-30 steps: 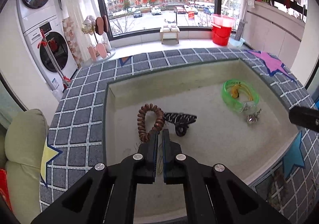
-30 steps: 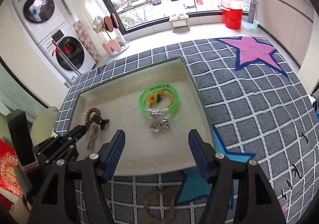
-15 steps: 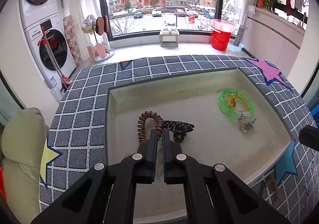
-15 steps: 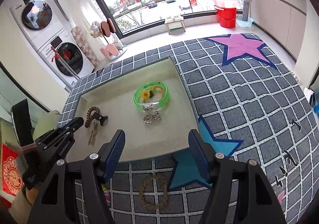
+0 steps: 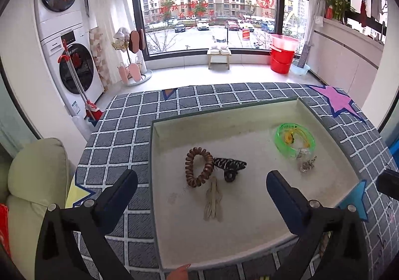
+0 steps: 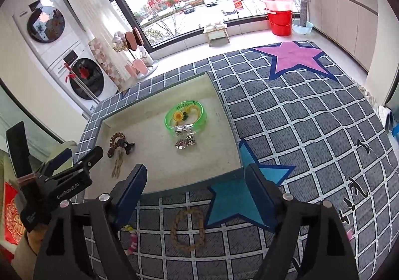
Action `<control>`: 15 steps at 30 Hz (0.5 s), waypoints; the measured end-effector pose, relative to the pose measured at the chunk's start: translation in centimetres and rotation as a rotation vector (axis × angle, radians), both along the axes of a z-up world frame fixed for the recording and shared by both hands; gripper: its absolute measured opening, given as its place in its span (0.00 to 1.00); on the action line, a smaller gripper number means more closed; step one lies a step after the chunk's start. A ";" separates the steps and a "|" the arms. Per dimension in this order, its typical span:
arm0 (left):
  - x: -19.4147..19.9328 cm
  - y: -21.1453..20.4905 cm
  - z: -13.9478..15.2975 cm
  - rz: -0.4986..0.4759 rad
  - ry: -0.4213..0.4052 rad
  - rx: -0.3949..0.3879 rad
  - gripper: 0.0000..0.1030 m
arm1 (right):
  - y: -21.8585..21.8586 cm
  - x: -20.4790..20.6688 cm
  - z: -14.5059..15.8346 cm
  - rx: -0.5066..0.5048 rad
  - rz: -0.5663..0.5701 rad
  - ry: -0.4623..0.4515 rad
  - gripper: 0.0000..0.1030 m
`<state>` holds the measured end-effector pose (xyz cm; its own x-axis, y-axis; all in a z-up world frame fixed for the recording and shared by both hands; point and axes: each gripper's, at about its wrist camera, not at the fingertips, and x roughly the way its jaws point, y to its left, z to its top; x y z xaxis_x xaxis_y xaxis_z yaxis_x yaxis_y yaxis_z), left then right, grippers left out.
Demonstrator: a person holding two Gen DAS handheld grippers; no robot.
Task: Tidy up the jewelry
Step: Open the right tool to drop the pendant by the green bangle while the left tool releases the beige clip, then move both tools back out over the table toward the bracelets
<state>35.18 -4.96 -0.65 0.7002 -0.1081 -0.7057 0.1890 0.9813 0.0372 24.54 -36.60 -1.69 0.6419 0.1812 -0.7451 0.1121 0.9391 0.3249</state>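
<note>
Daylight pours through a wide dark-framed window (image 5: 212, 3) facing apartment blocks; stacked white washing machines (image 5: 67, 38) stand against the left wall; a small wooden stool (image 5: 219, 56) and red bucket (image 5: 283, 56) sit on the pale tiled floor (image 5: 189, 76); a grey checked rug (image 6: 311, 130) bears stars.

The left tool (image 6: 74, 162) body reads, apparently, "GenRobot.AI"

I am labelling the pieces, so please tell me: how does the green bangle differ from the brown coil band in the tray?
The green bangle is translucent, smooth and nearly round; the brown coil band is opaque, ribbed in spirals and stretched to an oval. The green bangle lies on the tray's right side with small trinkets inside it; the brown coil band lies left of centre, beside a black claw clip. Both lie flat, ungripped.
</note>
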 end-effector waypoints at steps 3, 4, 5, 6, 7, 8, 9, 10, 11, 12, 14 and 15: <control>-0.8 0.6 -0.2 -0.004 0.001 0.006 1.00 | 0.3 -0.9 0.2 -0.002 0.000 -0.030 1.00; -1.3 0.8 -0.4 -0.009 0.000 0.007 1.00 | 0.5 -1.1 0.3 -0.004 0.002 -0.038 1.00; -1.8 0.8 -0.1 -0.014 -0.001 0.007 1.00 | 0.6 -1.4 0.4 -0.004 0.007 -0.041 1.00; -2.4 1.0 -0.2 -0.018 -0.001 0.014 1.00 | 0.8 -1.7 0.5 -0.004 0.018 -0.039 1.00; -3.0 1.2 -0.2 -0.017 -0.001 0.022 1.00 | 0.8 -1.9 0.5 -0.007 0.022 -0.036 1.00; -3.4 1.6 -0.1 -0.017 0.000 0.026 1.00 | 1.0 -2.2 0.6 -0.014 0.026 -0.033 1.00; -4.0 2.0 -0.3 -0.015 0.003 0.021 1.00 | 1.1 -2.3 0.7 -0.018 0.030 -0.030 1.00; -4.6 2.4 0.0 -0.014 0.005 0.018 1.00 | 1.1 -2.6 0.7 -0.022 0.034 -0.024 1.00; -5.3 2.6 0.0 -0.009 0.010 0.014 1.00 | 1.2 -2.8 0.6 -0.024 0.036 -0.019 1.00; -5.9 3.0 -0.2 -0.002 0.014 0.006 1.00 | 1.3 -3.1 0.5 -0.022 0.038 -0.013 1.00; -7.4 3.3 -0.3 0.004 0.018 -0.004 1.00 | 1.4 -3.5 0.2 -0.011 0.043 0.001 1.00; -8.0 3.3 -0.3 0.002 0.025 -0.007 1.00 | 1.4 -3.7 0.0 -0.008 0.045 0.008 1.00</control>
<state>27.18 -1.63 -0.95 0.6825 -0.1112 -0.7224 0.1874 0.9819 0.0259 20.85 -35.15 -1.69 0.6274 0.2035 -0.7517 0.0724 0.9458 0.3165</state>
